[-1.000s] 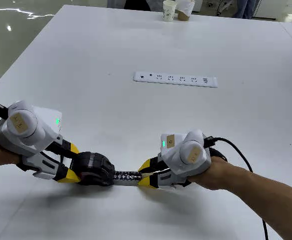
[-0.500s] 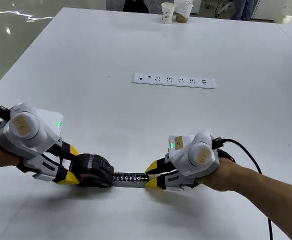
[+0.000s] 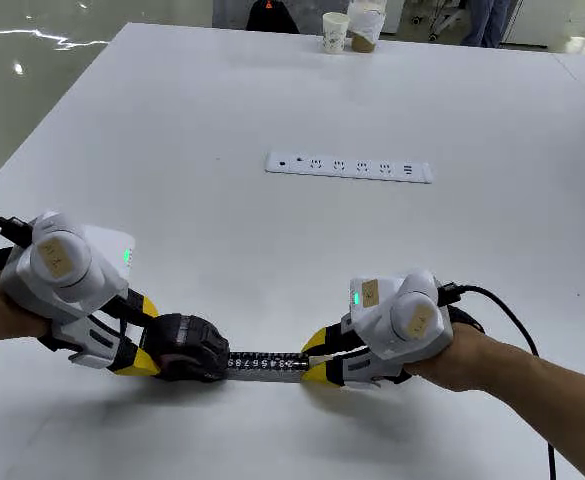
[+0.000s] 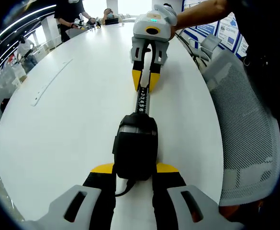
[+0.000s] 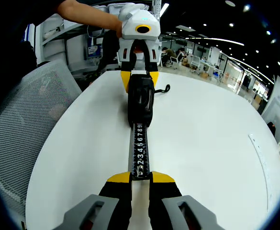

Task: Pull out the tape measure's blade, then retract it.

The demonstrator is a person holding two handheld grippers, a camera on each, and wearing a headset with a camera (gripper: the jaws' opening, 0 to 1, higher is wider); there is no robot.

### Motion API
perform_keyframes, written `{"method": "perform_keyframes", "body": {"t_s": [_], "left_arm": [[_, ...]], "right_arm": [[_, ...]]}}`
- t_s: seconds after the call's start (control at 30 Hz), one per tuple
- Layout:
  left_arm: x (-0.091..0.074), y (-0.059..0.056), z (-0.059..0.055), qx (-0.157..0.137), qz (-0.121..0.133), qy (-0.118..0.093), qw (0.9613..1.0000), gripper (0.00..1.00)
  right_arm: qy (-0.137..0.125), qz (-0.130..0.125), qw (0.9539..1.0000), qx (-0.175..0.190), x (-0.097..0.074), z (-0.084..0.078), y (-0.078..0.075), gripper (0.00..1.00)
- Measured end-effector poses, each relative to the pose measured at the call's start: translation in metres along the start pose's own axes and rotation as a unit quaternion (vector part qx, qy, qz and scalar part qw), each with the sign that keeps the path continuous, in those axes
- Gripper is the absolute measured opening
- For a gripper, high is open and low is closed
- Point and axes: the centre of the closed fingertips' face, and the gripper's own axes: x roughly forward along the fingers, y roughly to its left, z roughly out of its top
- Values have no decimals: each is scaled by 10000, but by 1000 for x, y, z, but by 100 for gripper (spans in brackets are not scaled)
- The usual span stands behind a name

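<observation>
A black tape measure case lies on the white table near its front edge, and my left gripper is shut on its rear. In the left gripper view the case sits between the yellow-tipped jaws of the left gripper. A short black blade with white numbers runs right from the case. My right gripper is shut on the blade's end. The right gripper view shows the blade leading from my right gripper to the case.
A white power strip lies mid-table, well beyond both grippers. Two paper cups stand at the far edge. A black cable trails from the right gripper. A mesh chair stands beside the table.
The right gripper has moved right, away from the case, and more of the numbered blade is out. The left gripper and the case have held about still.
</observation>
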Motion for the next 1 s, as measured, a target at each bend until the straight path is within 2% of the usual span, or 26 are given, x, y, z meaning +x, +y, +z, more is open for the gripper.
{"method": "perform_keyframes", "body": {"t_s": [1.0], "left_arm": [[0,0,1,24,-19,118,9999,22]], "right_arm": [[152,-86,9998,99,-31,-33,1,9]]}}
